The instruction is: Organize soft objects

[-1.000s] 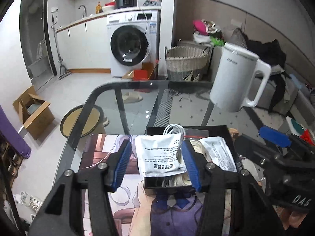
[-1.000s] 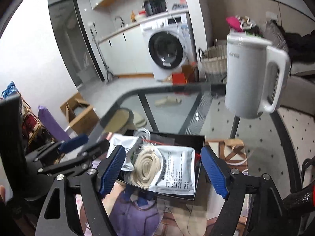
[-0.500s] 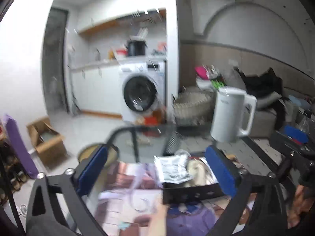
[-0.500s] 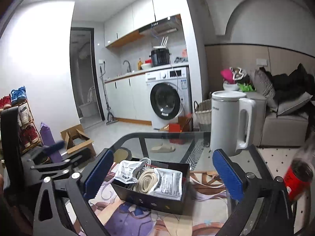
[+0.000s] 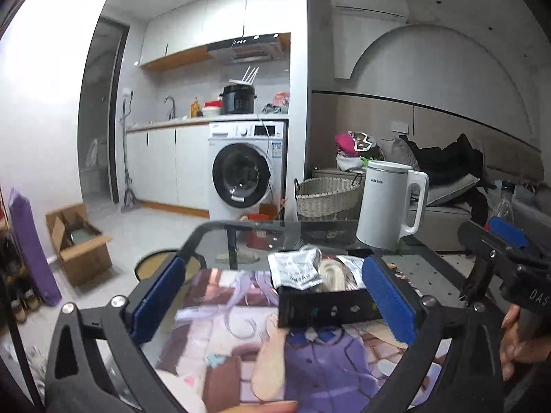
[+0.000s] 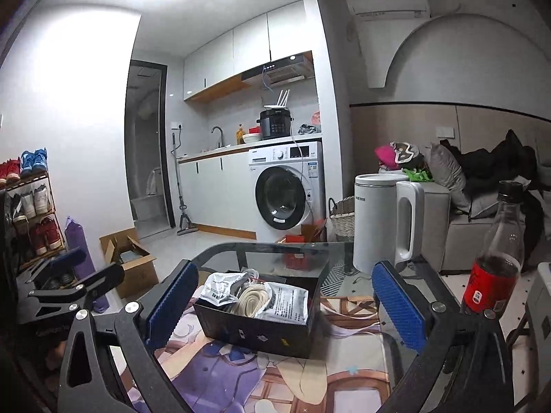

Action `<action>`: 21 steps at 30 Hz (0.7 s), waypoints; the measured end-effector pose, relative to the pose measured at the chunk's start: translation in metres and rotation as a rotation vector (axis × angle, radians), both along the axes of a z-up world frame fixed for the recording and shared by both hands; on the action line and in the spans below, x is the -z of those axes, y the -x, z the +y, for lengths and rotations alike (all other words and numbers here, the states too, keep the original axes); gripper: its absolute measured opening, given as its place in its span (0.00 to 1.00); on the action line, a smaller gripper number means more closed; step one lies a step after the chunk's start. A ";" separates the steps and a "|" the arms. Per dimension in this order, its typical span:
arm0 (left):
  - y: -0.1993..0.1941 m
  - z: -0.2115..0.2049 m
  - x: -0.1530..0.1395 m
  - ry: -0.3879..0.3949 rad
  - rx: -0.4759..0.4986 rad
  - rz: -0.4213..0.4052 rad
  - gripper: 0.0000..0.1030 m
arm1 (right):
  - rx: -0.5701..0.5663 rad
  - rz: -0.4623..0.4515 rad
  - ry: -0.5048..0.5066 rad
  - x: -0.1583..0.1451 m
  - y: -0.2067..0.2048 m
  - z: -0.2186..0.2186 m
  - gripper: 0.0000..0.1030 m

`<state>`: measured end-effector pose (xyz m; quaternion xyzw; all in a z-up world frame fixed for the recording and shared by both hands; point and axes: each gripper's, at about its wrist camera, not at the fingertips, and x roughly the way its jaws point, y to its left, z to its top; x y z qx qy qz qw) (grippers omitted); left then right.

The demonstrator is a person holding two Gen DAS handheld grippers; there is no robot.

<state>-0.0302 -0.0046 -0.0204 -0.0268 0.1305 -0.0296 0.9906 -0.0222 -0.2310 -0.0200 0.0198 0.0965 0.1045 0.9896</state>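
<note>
Both tools have backed up and away from the box since a second ago, and the left tool point(image 5: 275, 296) let go of the packet it was pinching. Now left and right tool point(image 6: 286, 304) both hang wide open with nothing in them. Closest to me is the printed anime desk mat point(image 6: 275, 375), then the black cardboard box point(image 6: 256, 330) sitting on it, with the white foil packets point(image 6: 287, 304) and cream coiled cord point(image 6: 249, 301) inside. Behind on the glass desk point(image 6: 341, 258) stands the white electric kettle point(image 6: 387, 225). I'd guess packing's nearly done; for any last tuck I'd come straight down and pinch gently.
</note>
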 end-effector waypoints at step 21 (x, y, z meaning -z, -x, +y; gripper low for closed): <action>0.001 -0.013 -0.001 -0.046 -0.007 -0.039 1.00 | 0.003 0.013 0.011 0.005 0.001 0.005 1.00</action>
